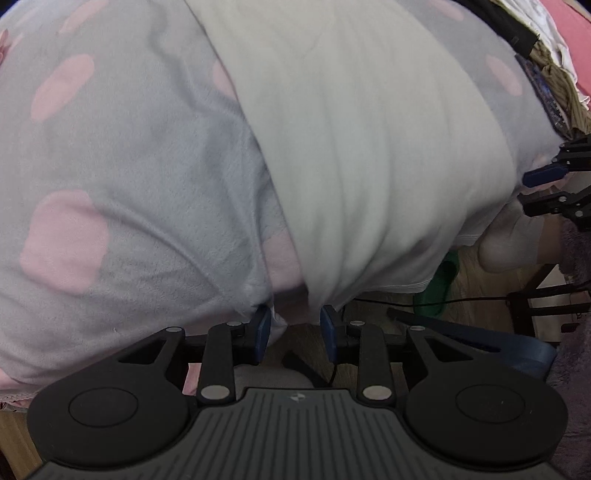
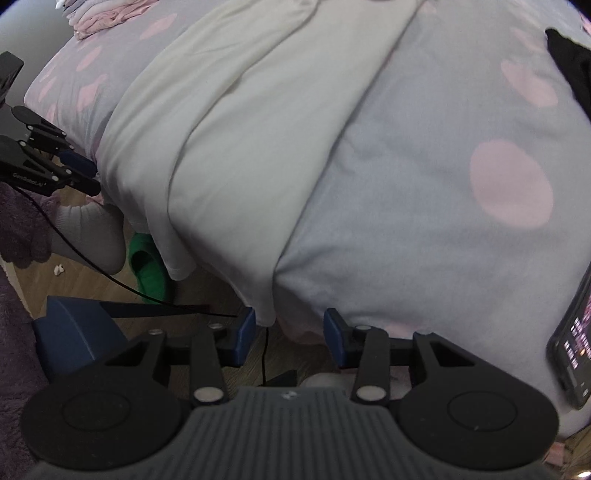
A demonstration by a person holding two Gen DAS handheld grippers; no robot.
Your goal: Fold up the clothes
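Observation:
A pale white garment (image 1: pixel 369 147) lies lengthwise on the bed, folded along its length, its lower end hanging over the bed's front edge. It shows in the right wrist view (image 2: pixel 240 129) too. My left gripper (image 1: pixel 295 328) is open and empty just below the bed edge, at the garment's left hanging corner. My right gripper (image 2: pixel 290 332) is open and empty below the bed edge, just right of the garment's right hanging corner. Each gripper also appears at the side of the other's view, the right one (image 1: pixel 546 184) and the left one (image 2: pixel 79 173).
The bed has a grey blanket with pink spots (image 1: pixel 110 166). A clothes pile (image 1: pixel 554 74) lies at the far right, folded pink clothes (image 2: pixel 107 14) at the back. A phone (image 2: pixel 572 339) lies on the blanket. A green slipper (image 2: pixel 147 266), a socked foot (image 2: pixel 96 232) and a cable are on the floor.

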